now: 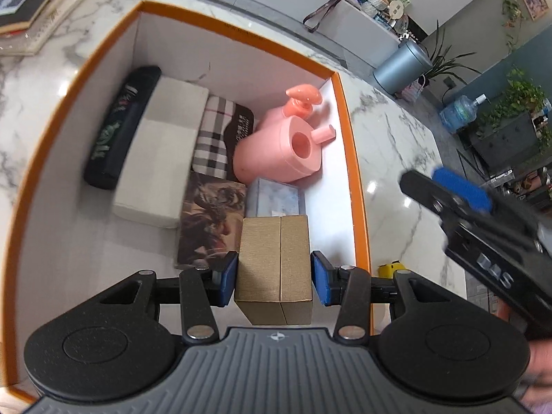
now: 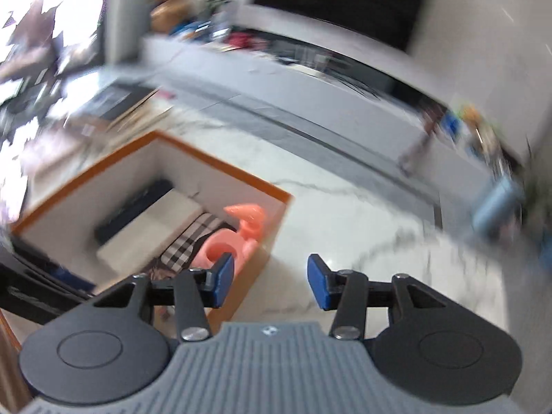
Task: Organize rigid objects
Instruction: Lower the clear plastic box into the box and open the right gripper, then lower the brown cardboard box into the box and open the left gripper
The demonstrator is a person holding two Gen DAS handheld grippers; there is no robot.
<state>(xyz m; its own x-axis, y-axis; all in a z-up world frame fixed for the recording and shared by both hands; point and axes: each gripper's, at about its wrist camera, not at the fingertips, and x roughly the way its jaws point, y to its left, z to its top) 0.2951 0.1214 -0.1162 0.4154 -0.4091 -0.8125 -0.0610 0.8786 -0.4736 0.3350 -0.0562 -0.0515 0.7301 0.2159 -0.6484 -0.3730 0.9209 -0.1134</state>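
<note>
My left gripper (image 1: 274,277) is shut on a gold cardboard box (image 1: 274,262) and holds it over the near right part of an orange-rimmed white storage box (image 1: 348,138). Inside lie a black pouch (image 1: 120,127), a white box (image 1: 162,158), a plaid item (image 1: 215,134), a pink pump bottle (image 1: 283,141), a picture-covered box (image 1: 210,217) and a pale blue box (image 1: 276,198). My right gripper (image 2: 269,281) is open and empty, above the marble top just right of the storage box (image 2: 220,165). It also shows in the left wrist view (image 1: 462,193) at the right.
Books (image 1: 34,3) are stacked on the marble table (image 1: 390,131) at the far left. A small yellow object (image 1: 390,269) lies on the table right of the storage box. Beyond are a grey bin (image 1: 402,65), a water bottle (image 1: 460,112) and plants.
</note>
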